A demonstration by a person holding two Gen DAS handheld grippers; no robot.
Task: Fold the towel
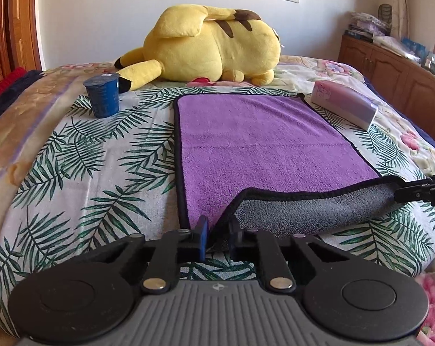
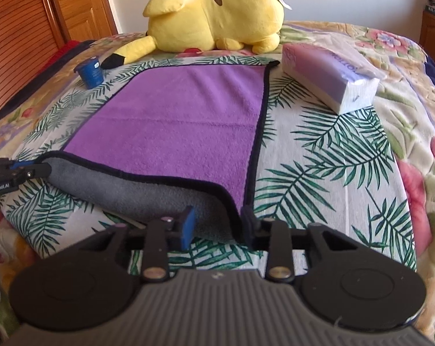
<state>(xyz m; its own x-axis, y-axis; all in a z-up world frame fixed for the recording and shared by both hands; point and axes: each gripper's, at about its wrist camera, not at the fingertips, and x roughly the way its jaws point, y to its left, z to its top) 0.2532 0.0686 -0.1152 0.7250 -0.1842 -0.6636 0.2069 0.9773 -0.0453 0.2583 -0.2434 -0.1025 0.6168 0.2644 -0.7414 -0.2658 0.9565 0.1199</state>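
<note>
Blue cup point(image 1: 102, 95) stands far left, off the cloth. Towel point(image 1: 260, 150) lies purple side up on the bed point(image 1: 73, 158). Left gripper point(image 1: 216, 238) is clamped on its near-left corner; right gripper point(image 2: 218, 223) pinches the near-right corner. The near edge is raised, grey underside showing (ready to carry toward the plush point(image 1: 211, 46)). Tissue pack point(image 1: 344, 106) sits far right.

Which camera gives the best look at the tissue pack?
The right wrist view: the tissue pack lies close, with its whole top and white end showing. The left wrist view shows it smaller, off beside the towel's far right corner.
</note>
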